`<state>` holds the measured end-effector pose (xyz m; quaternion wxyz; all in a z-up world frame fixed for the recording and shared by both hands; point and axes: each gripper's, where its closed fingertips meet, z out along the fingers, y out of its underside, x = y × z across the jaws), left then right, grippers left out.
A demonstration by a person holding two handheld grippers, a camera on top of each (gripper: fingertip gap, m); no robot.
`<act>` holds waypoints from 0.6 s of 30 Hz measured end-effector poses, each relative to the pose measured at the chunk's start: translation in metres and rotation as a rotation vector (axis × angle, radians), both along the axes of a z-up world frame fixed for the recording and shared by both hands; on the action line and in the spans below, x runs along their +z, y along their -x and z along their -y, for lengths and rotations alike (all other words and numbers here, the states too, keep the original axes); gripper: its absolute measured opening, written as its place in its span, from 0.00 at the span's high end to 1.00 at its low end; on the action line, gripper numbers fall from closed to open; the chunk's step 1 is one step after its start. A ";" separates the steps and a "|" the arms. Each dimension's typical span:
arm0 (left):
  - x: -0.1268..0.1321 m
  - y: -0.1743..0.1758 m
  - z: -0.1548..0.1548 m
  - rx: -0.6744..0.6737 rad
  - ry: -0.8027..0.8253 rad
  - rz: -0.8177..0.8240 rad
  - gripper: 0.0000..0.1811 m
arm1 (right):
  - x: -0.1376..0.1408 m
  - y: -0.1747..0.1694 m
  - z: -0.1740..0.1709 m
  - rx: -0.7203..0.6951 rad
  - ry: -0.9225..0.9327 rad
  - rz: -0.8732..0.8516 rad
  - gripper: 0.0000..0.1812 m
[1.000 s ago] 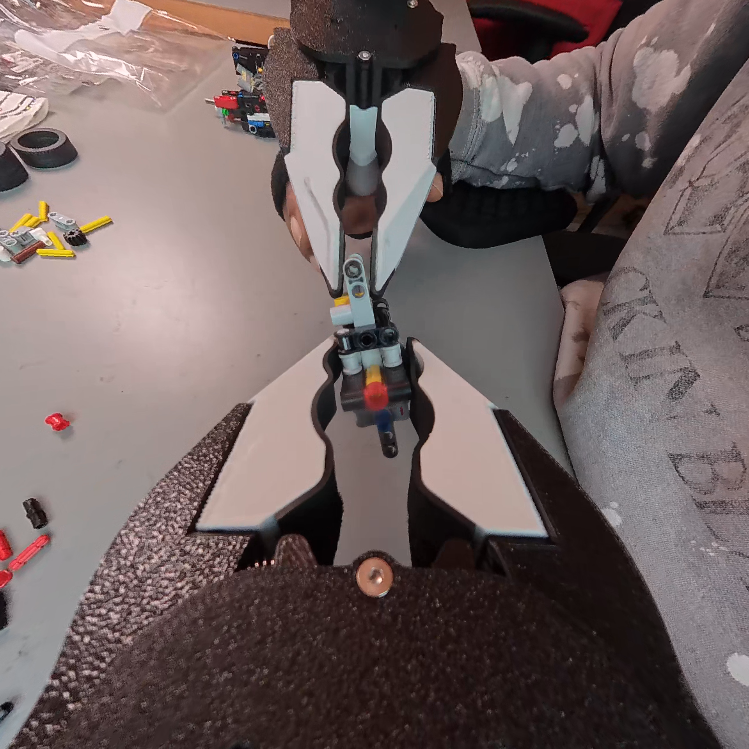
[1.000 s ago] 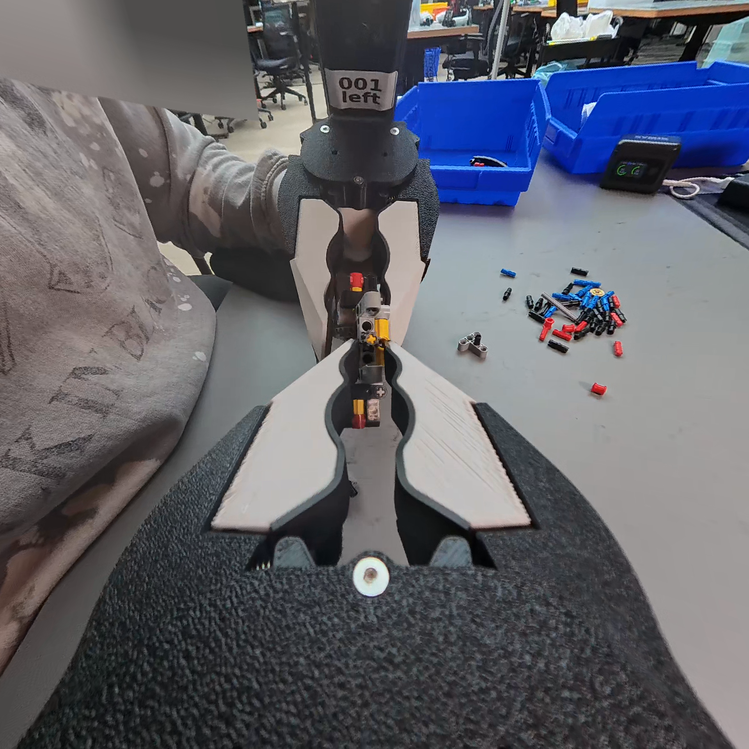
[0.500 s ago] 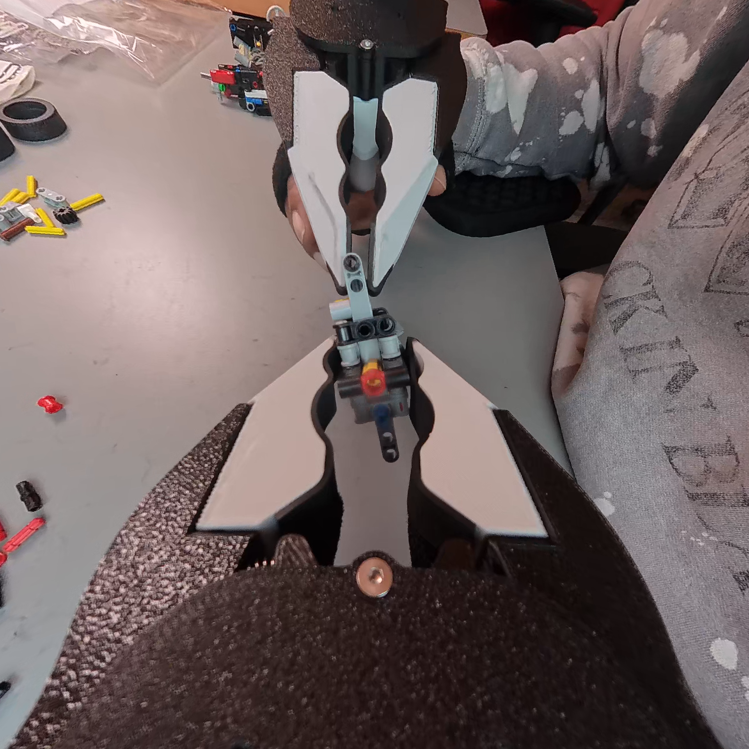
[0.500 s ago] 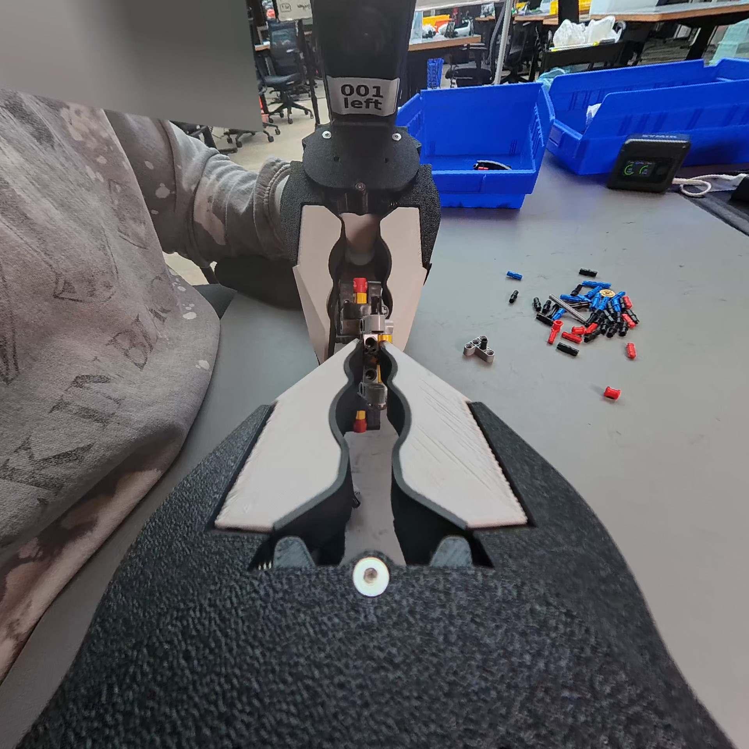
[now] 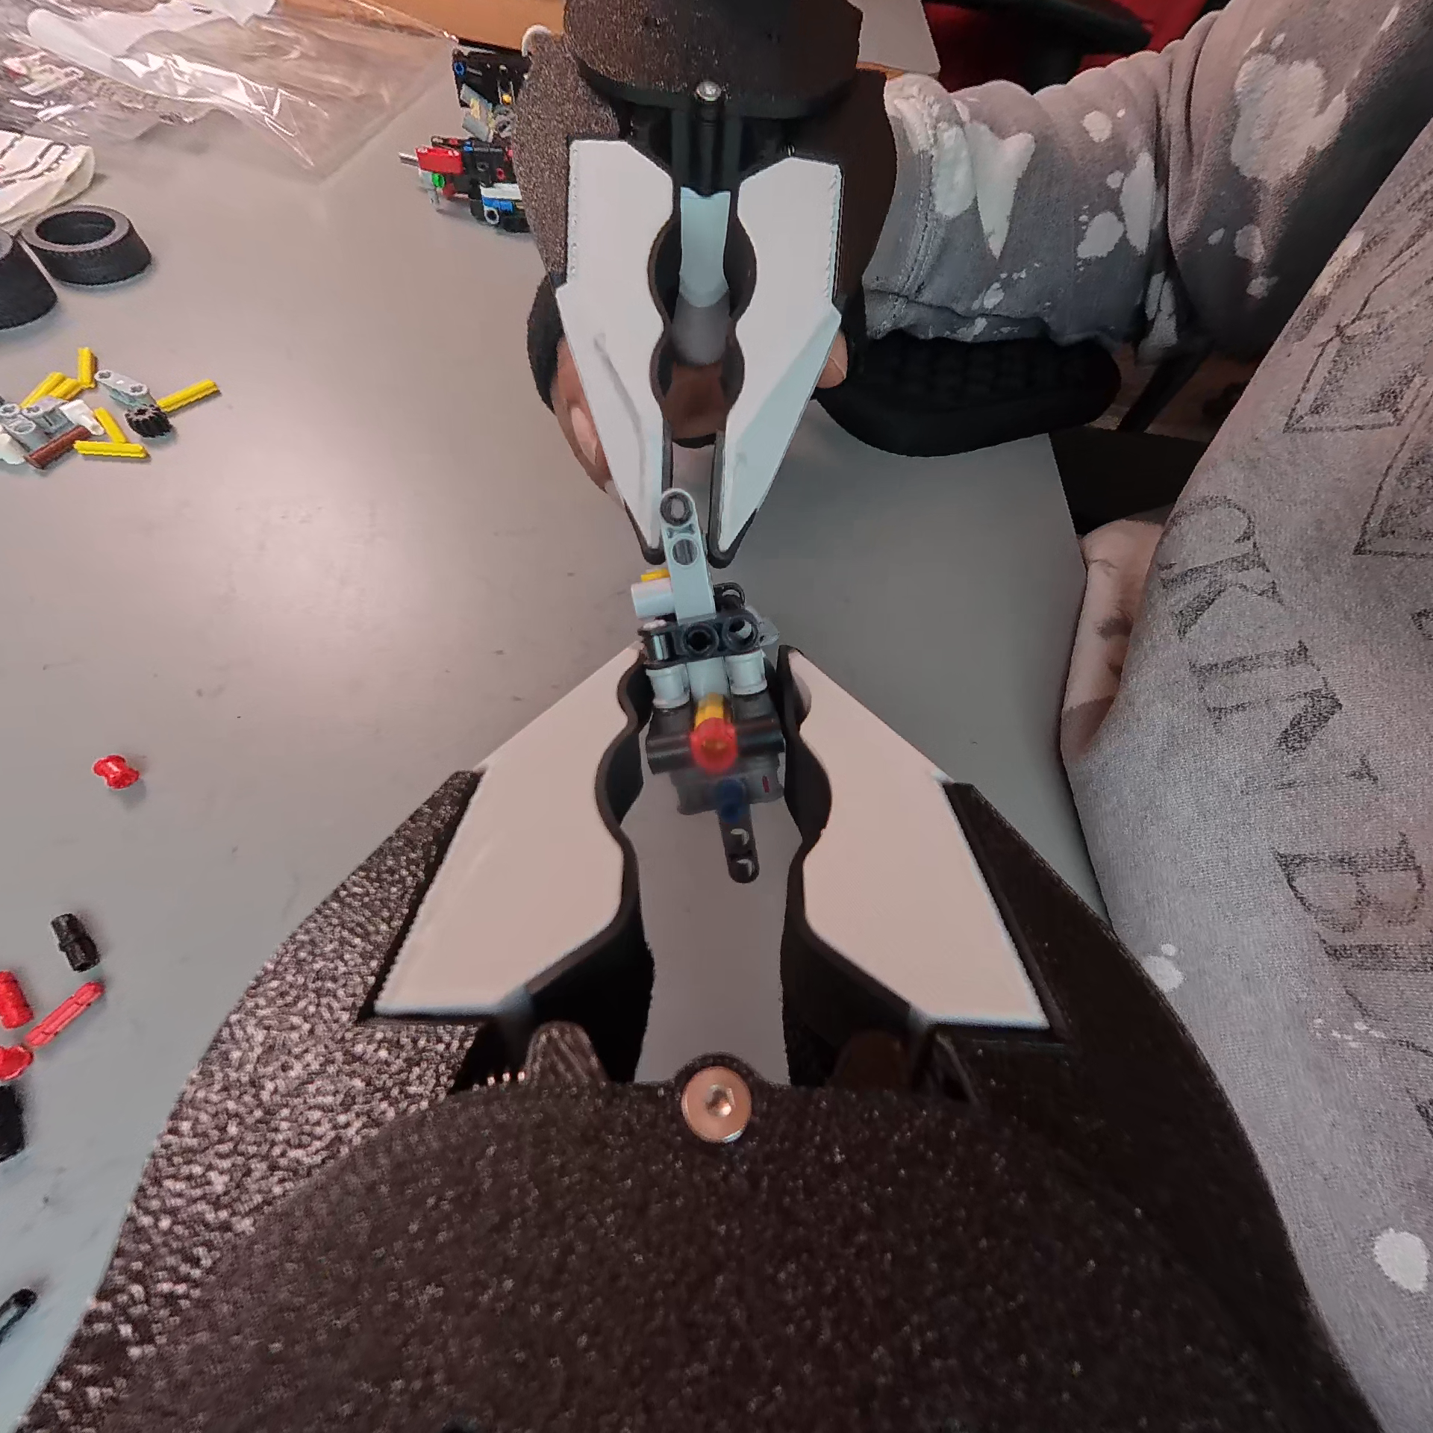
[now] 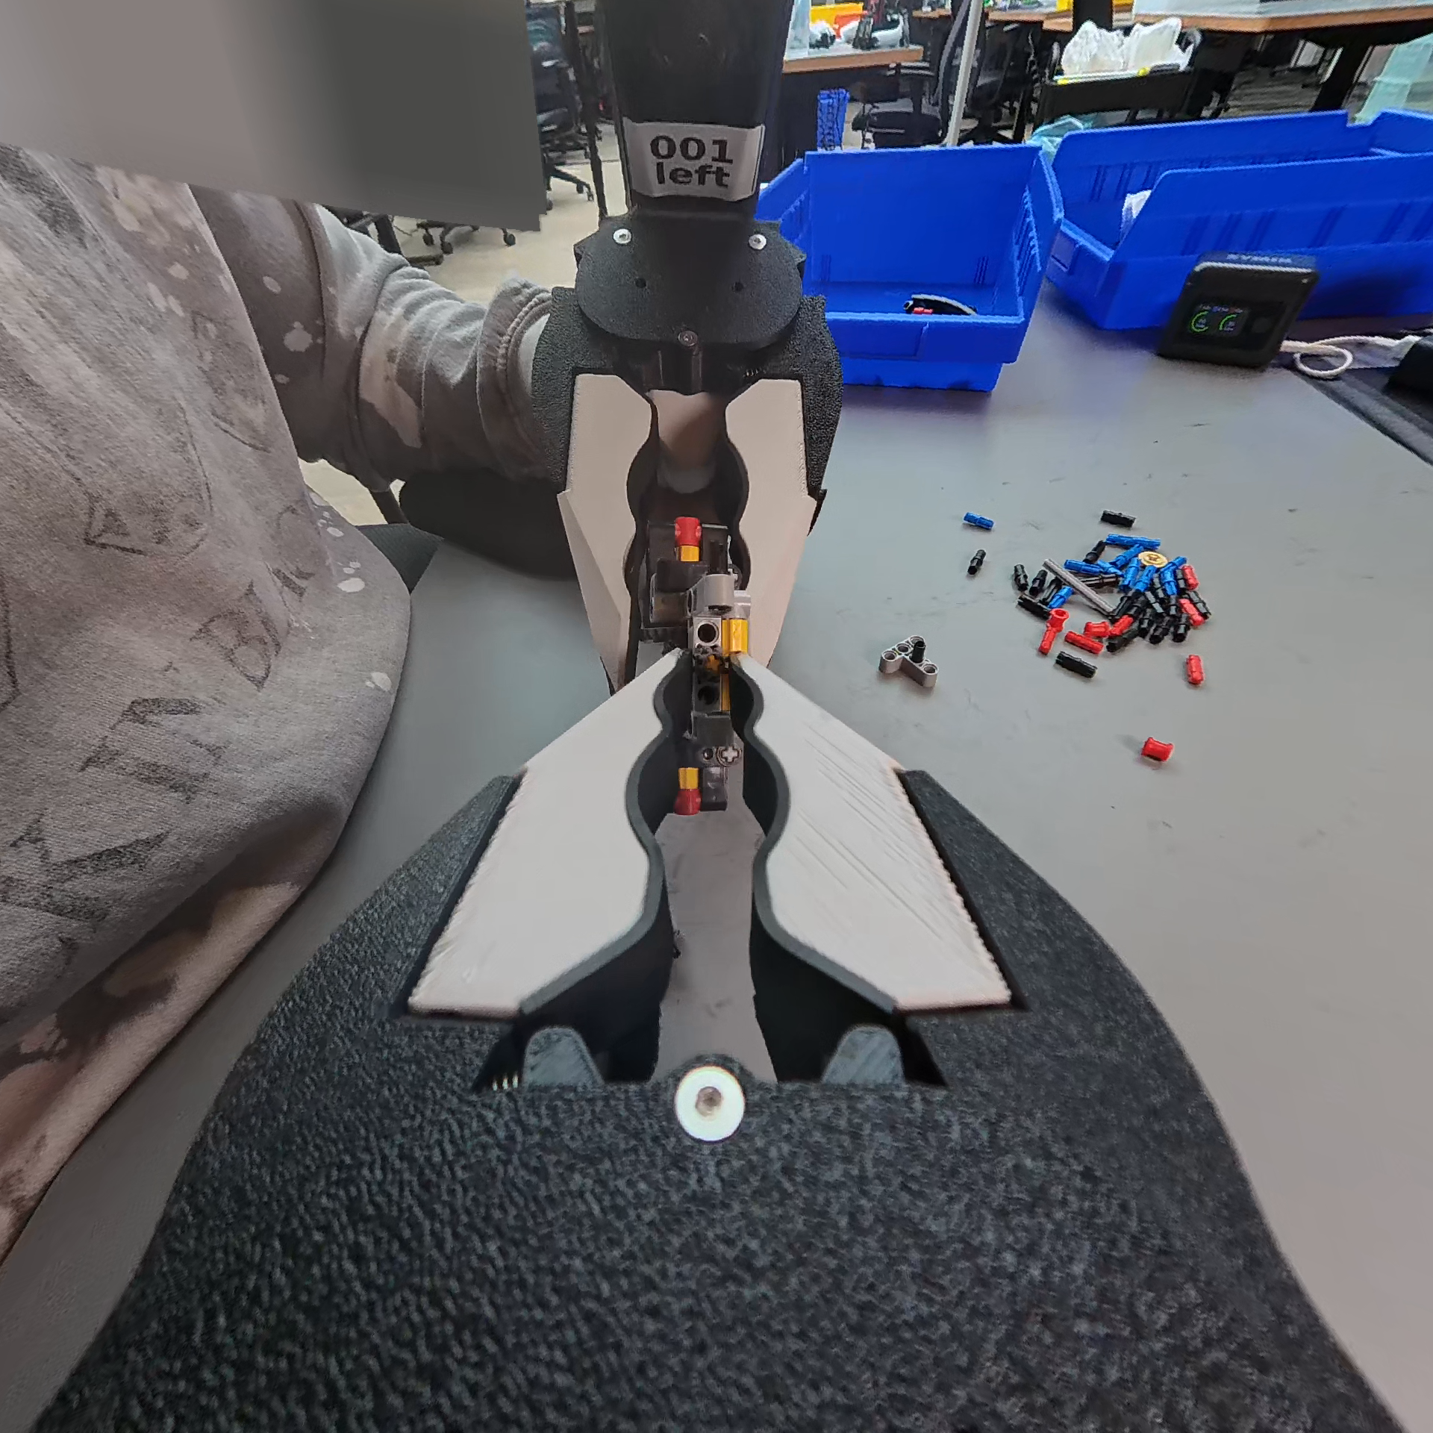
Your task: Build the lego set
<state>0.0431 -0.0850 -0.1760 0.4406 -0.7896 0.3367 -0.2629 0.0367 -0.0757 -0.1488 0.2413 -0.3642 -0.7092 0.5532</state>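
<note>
My left gripper (image 5: 707, 659) is shut on a small lego assembly (image 5: 709, 737) of black and grey parts with a red and yellow pin, held above the grey table (image 5: 310, 620). My right gripper (image 5: 688, 547) faces it from the far side, shut on a light grey beam (image 5: 684, 554) that sticks out of the assembly's far end. In the right wrist view my right gripper (image 6: 707, 663) is shut on that end of the assembly (image 6: 712, 725), with grey, yellow and red parts between its fingers. The left gripper (image 6: 694, 659) stands tip to tip with it.
Left view: yellow axles and grey parts (image 5: 85, 419), black tyres (image 5: 85, 248), red pieces (image 5: 116, 770), a part-built model (image 5: 473, 178), plastic bags (image 5: 194, 70). Right view: a pile of blue, black and red pins (image 6: 1117, 589), a grey piece (image 6: 909, 659), blue bins (image 6: 915, 256). A person's grey sweatshirt (image 6: 155, 543) is close by. The grippers are tip to tip, or close to it. From either gripper's tips it is about 35 cm to the part-built model (image 5: 473, 178).
Both grippers stay shut on the joined assembly. The pair shifted slightly over the table and back, and the grey beam tilted a little to the left.
</note>
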 end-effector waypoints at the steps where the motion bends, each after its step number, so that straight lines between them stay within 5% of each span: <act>1: 0.002 0.000 -0.001 0.005 -0.005 0.016 0.83 | 0.002 0.001 -0.001 -0.002 0.007 -0.007 0.96; 4: 0.007 -0.003 -0.002 0.014 0.016 0.089 0.75 | 0.001 0.003 0.001 -0.010 -0.013 -0.017 0.96; 7: 0.006 -0.005 -0.005 0.025 0.010 0.086 0.87 | -0.002 0.005 0.010 0.013 -0.015 -0.013 0.96; 13: 0.009 -0.002 -0.006 0.024 -0.002 0.074 0.88 | 0.007 0.005 0.010 0.018 0.064 -0.014 0.97; 16: -0.014 0.007 -0.001 0.027 0.021 -0.032 0.89 | 0.069 -0.003 -0.028 -0.061 0.295 -0.173 0.97; 18: 0.002 0.007 0.000 0.035 -0.011 0.022 0.89 | 0.070 -0.005 -0.054 -0.179 0.104 -0.205 0.96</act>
